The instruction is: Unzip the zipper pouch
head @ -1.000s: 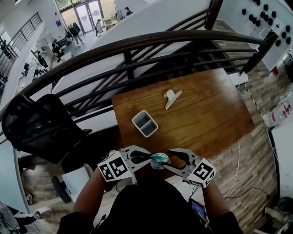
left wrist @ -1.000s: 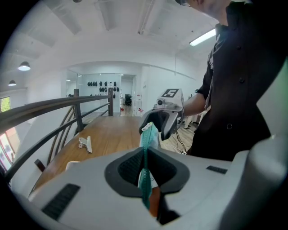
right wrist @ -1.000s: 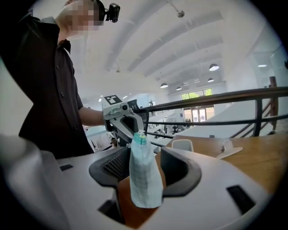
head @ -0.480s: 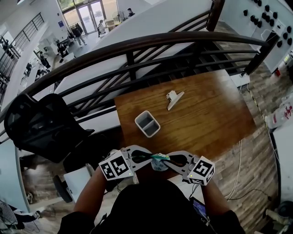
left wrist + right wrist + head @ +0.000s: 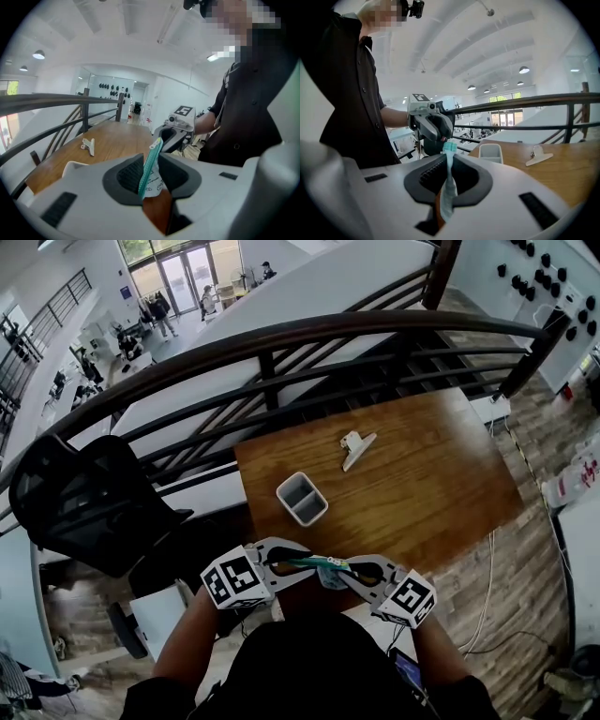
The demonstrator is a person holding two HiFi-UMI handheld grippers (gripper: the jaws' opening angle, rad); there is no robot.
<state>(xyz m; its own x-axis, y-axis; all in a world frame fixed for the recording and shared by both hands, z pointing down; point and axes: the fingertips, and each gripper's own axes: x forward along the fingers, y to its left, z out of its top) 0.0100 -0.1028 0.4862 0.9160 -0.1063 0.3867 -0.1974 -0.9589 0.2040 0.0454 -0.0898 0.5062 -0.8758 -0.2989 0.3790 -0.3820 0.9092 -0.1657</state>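
One pouch (image 5: pixel 151 171), between fingers (image 5: pixel 129 174), left opening, right closing

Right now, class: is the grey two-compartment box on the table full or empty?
Empty: the head view shows both compartments of the box bare grey inside.

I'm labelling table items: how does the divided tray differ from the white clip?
The divided tray is boxy, with two open compartments; the white clip is slim and low. The tray lies nearer the person, the clip nearer the railing. Both rest on the wooden table, apart.
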